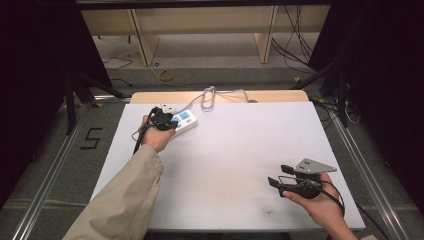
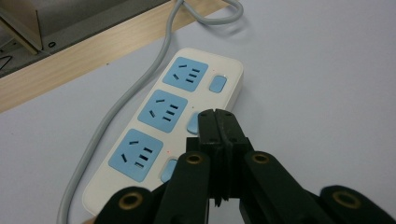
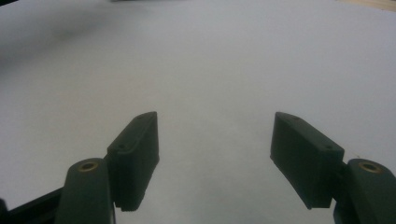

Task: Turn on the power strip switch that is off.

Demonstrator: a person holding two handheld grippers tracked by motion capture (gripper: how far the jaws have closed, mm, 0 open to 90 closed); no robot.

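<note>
White plastic power strip (image 2: 163,126) lies far left; the left gripper (image 2: 216,116), jaws closed on nothing, should press straight down on the middle blue switch (image 2: 193,122). Right gripper (image 3: 212,140) waits, jaws open and empty, over the surface (image 1: 240,150).

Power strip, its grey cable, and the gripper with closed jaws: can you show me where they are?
Power strip (image 2: 161,116), left gripper view, on the middle blue socket.
Grey cable (image 2: 135,84), left gripper view, on the stretch beside the strip.
Left gripper (image 2: 215,122), left gripper view, at the tips of its shut jaws.
</note>
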